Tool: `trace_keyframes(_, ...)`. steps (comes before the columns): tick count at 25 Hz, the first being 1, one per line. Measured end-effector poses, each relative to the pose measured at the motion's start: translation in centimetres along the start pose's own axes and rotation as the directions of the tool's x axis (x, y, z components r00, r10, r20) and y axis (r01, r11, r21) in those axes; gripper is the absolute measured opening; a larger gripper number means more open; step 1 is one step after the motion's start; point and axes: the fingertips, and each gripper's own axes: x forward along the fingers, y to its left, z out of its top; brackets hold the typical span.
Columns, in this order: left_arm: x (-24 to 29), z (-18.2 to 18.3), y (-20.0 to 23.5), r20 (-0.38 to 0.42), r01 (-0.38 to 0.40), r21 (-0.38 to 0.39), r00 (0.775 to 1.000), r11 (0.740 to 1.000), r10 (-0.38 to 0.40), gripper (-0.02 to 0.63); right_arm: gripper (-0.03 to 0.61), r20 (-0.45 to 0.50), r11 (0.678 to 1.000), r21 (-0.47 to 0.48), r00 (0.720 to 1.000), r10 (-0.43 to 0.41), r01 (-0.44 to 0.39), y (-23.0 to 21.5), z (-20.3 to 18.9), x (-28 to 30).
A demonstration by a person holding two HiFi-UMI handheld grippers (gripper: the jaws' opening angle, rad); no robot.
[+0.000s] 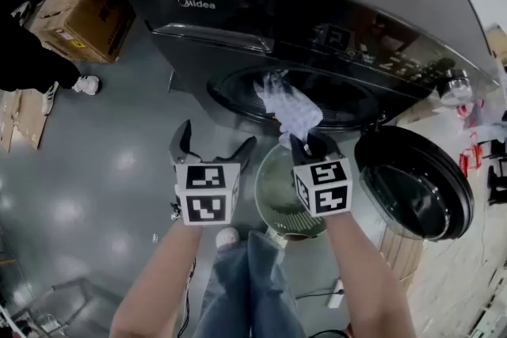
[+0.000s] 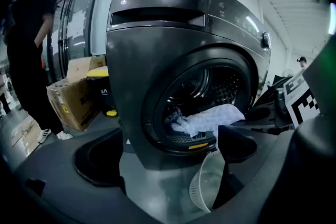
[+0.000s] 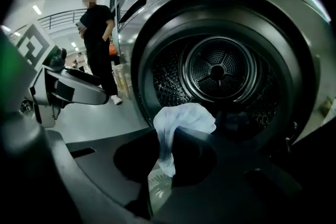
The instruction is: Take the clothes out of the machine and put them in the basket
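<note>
1. Dark grey front-loading washing machine (image 1: 317, 4) fills the upper half of the head view. Its round glass-fronted door (image 1: 416, 186) hangs open at the right of the frame.
2. Pale blue-white crumpled cloth (image 1: 291, 111) sits centre frame, in front of the drum opening. It runs from the lower rim of the opening down to the right gripper (image 1: 310, 142).
3. Right gripper jaws are clenched on one end of the cloth. In the right gripper view a strip of fabric hangs below the pinch.
4. The far end of the cloth seems to lie across the drum's lip, but the view is too dim to be sure.
5. Left gripper (image 1: 215, 140), left of centre, has its jaws spread apart with nothing between them.
6. Round translucent ribbed plastic basket (image 1: 281, 198) stands on the grey floor, lower centre. It is below the drum opening and just under the right gripper. No cloth in it.
7. Brown cardboard boxes (image 1: 83, 4) at upper left, beside the machine.
8. A person in black clothing (image 2: 29, 50) stands at the left of the left gripper view.
</note>
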Motion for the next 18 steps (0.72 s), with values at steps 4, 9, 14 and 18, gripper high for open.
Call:
trace_keyframes(4,-0.9,0.2,-1.2,-0.023,0.018,0.036,1.0,0.999,-0.017,0.566,0.038,-0.031,0.999,0.041,0.999,0.006,-0.005,0.4,-1.1,-2.5)
trace_keyframes(9,-2.0,-0.2,-2.3,-0.046,0.03,0.053,0.999,0.998,-0.027,0.566,0.038,-0.075,0.996,0.088,0.997,-0.015,0.021,0.2,-2.9,-5.3)
trace_keyframes(14,-2.2,-0.9,-2.7,-0.061,0.02,-0.003,0.998,1.0,-0.021,0.566,0.038,-0.118,0.991,0.125,0.993,-0.026,0.041,-0.4,-5.4,-7.7)
trace_keyframes(18,-2.1,-1.0,-3.3,-0.055,0.022,-0.019,0.998,1.0,-0.023,0.566,0.04,-0.152,0.984,0.165,0.988,-0.036,0.061,-0.5,-7.3,-9.6)
